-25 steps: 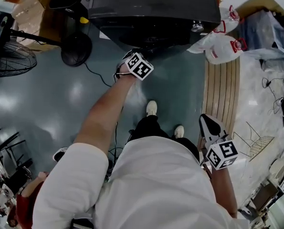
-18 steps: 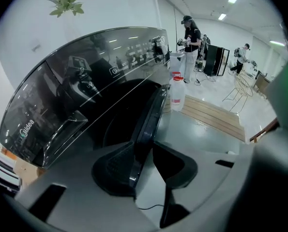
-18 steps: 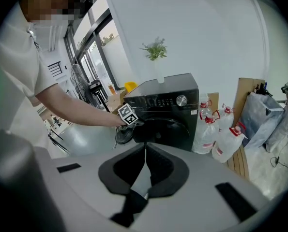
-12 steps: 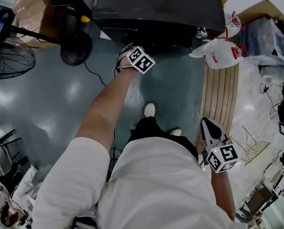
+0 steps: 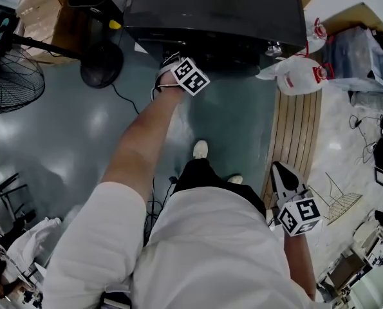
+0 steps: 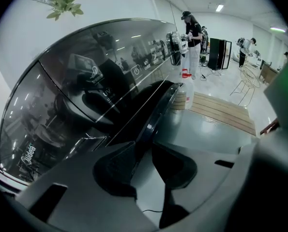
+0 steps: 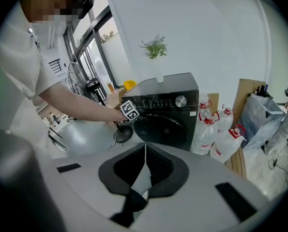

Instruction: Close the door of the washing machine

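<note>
The left gripper (image 6: 144, 148) is clenched on the dark rim of the round door (image 7: 163, 125), one jaw on each side of it, with the rim running away from the tips toward 1 o'clock in the left gripper view. The right gripper (image 7: 144, 153) has its jaws pressed together with nothing between them. In the head view it hangs low at 4 o'clock beside the person's hip, well apart from the machine. The door sits on the front of the black washing machine (image 5: 210, 5), which fills the head view at 12 o'clock. From the right gripper view the door lies close against the front, though I cannot tell whether it is fully latched. The person's bare left arm (image 5: 143, 140) reaches from 7 o'clock up to the door. Plastic water jugs (image 5: 294, 66) with red caps stand at 2 o'clock, just beside the machine, above a strip of wooden slats (image 5: 300, 127) at 3 o'clock. A standing fan (image 5: 11, 76) is at 10 o'clock on the glossy grey floor (image 5: 69, 127). A small green plant (image 7: 155, 47) sits on top of the machine.
</note>
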